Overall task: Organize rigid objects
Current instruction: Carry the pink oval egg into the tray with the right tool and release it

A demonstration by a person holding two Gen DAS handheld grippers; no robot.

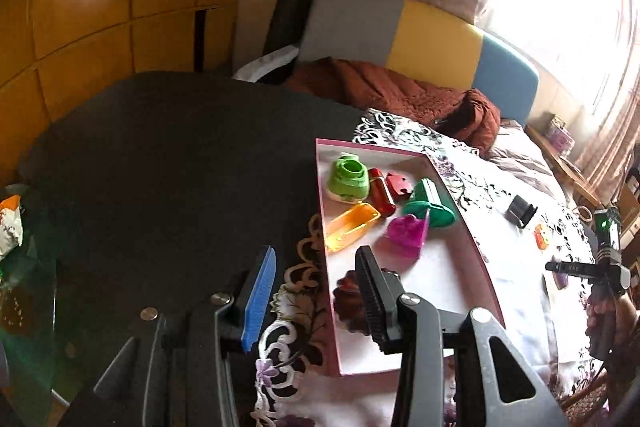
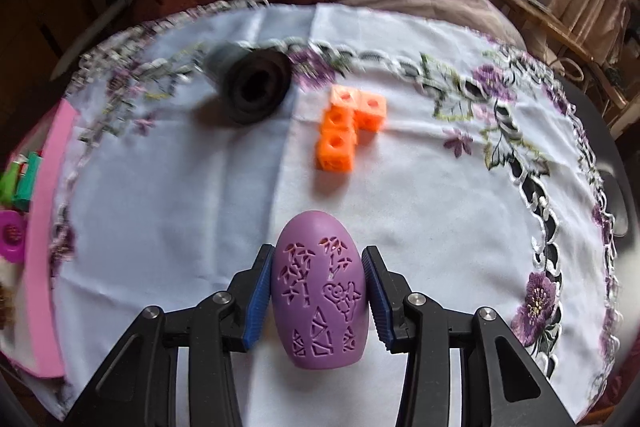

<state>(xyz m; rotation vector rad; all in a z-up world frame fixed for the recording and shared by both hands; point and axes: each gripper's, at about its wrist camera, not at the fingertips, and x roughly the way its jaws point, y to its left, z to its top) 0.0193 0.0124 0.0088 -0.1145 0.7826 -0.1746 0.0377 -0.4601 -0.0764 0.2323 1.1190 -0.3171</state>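
Two grippers in view. Right gripper [image 2: 318, 291]: jaws clenched on a purple egg [image 2: 318, 291] with cut-out patterns, held above the white embroidered cloth [image 2: 400, 187] on the worktop. Ahead of it on the cloth, an orange block piece [image 2: 348, 127] made of joined cubes; just beside that, to the left, a black ring-shaped part [image 2: 256, 91]. The two do not touch. Left gripper [image 1: 316, 291]: jaws released, nothing between them, hanging over the near-left edge of a pink-walled tray [image 1: 472, 243]. Inside the tray, clustered at the far end: green shoe-shaped toy [image 1: 348, 179], red cylinder [image 1: 382, 193], red flat piece [image 1: 398, 185], teal piece [image 1: 430, 205], orange translucent mould [image 1: 352, 227], magenta piece [image 1: 408, 233].
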